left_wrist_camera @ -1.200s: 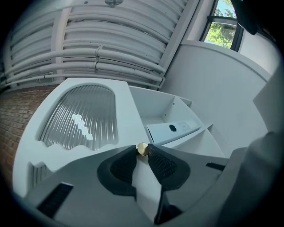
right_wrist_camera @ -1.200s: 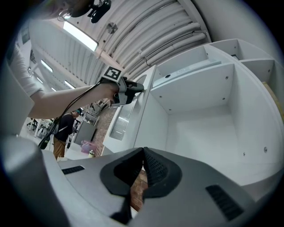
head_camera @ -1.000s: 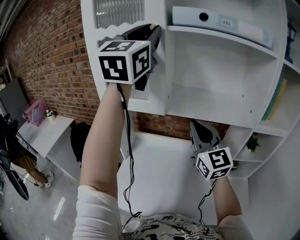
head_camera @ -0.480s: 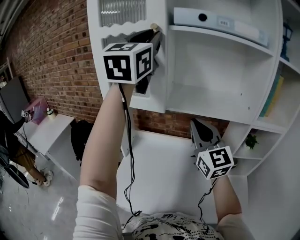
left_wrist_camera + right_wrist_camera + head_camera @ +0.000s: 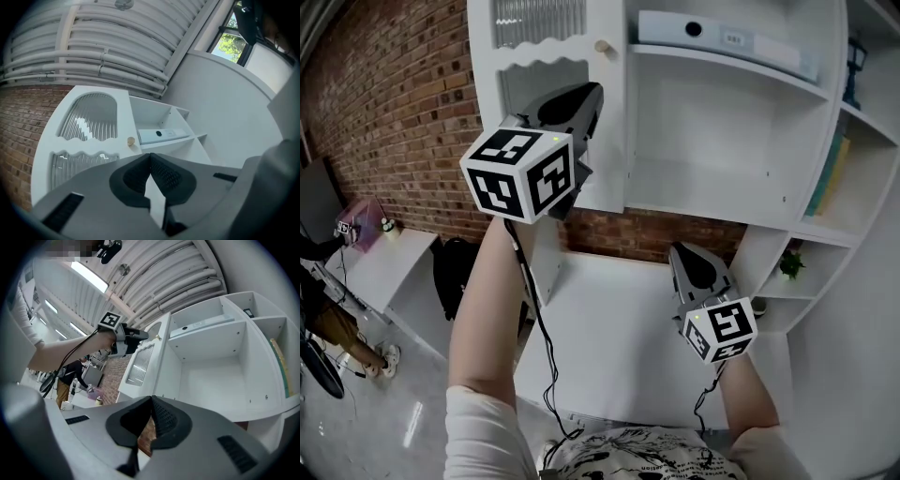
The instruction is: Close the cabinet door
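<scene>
Left gripper (image 5: 596, 91) hovering clenched, empty, at the cabinet door (image 5: 609, 150).
Right gripper (image 5: 677, 251) idling clenched; door looking stiff, light: push beside the knob (image 5: 602, 45), off fragile glass (image 5: 539, 23).

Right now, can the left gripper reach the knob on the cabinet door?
Probably yes: the left gripper sits just below the knob, nothing between them; its jaws are shut, so they must open to grasp it.

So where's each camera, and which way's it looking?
Head view: on the head, looking down at the cabinet; both arms, left gripper, right gripper show.
Left gripper view: on that gripper, facing up at the door; its shut jaws show.
Right gripper view: on that gripper, facing up at the shelves; its shut jaws and the left arm show.
All three see the door.
</scene>
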